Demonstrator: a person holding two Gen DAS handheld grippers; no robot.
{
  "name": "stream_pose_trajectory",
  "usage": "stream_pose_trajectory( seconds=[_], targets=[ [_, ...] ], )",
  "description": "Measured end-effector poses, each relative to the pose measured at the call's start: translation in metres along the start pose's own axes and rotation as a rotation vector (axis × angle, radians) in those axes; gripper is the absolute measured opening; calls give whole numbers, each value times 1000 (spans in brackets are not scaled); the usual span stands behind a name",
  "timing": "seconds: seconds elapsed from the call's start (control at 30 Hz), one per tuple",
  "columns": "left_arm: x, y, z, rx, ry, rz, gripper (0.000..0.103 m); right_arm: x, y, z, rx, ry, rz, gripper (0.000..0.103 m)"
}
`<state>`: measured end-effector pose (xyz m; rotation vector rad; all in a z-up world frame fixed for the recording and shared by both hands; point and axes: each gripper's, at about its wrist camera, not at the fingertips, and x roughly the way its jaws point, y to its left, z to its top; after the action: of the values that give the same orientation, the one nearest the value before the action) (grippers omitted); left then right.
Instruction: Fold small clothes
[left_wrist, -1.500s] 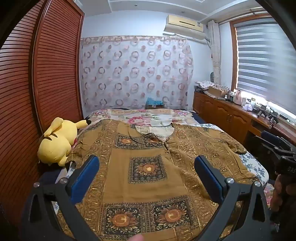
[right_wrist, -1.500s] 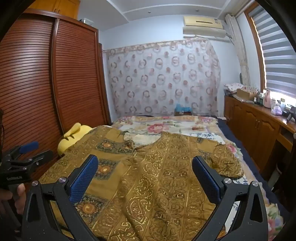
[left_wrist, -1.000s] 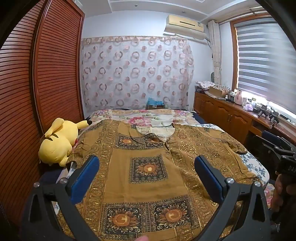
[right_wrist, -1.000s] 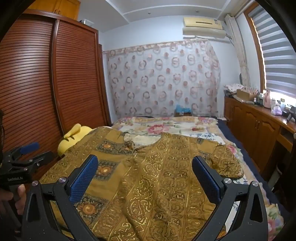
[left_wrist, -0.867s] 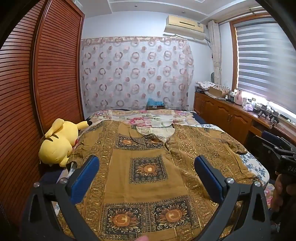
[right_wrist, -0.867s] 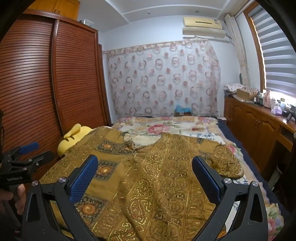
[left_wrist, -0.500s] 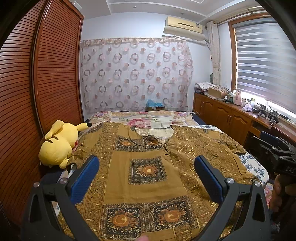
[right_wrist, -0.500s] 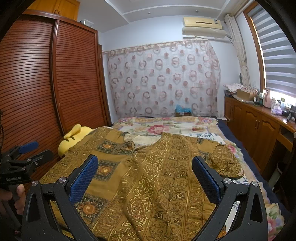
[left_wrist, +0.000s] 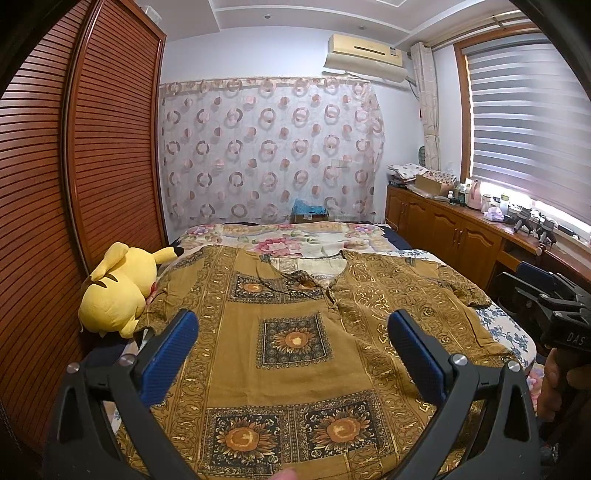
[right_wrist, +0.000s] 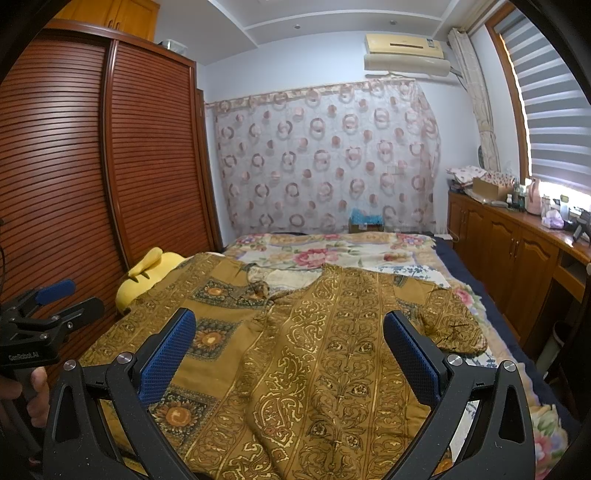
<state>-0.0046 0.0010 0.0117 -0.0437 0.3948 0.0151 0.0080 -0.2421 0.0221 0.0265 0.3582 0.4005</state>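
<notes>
1. Both tools are spread wide and hold nothing: the left tool (left_wrist: 291, 345) and the right tool (right_wrist: 288, 345) hang above the near part of the garment (left_wrist: 295, 354), apart from the cloth.
2. The step in hand looks like choosing a first grasp. To do it well, each tool should probably come down on an outer edge or corner, pinch one layer only, and lift together so the cloth does not drag or bunch.
3. The garment, mustard gold with sunflower squares, lies spread flat on the bed (left_wrist: 280, 236), directly ahead of and below both tools, neckline at the far end.
4. From the right tool, a short sleeve (right_wrist: 452, 325) lies just beyond its right finger; that side shows some wrinkles.
5. A yellow plush toy (left_wrist: 114, 291) sits beyond the left tool's left finger, touching the garment's edge; it may get in the way of that side's fold.
</notes>
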Motion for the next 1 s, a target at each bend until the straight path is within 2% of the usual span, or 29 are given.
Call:
stream_pose_trajectory(
  seconds=[1.0],
  targets=[
    [0, -1, 0, 3, 1, 1, 103, -2, 0, 1, 3, -3, 3, 103]
  ],
)
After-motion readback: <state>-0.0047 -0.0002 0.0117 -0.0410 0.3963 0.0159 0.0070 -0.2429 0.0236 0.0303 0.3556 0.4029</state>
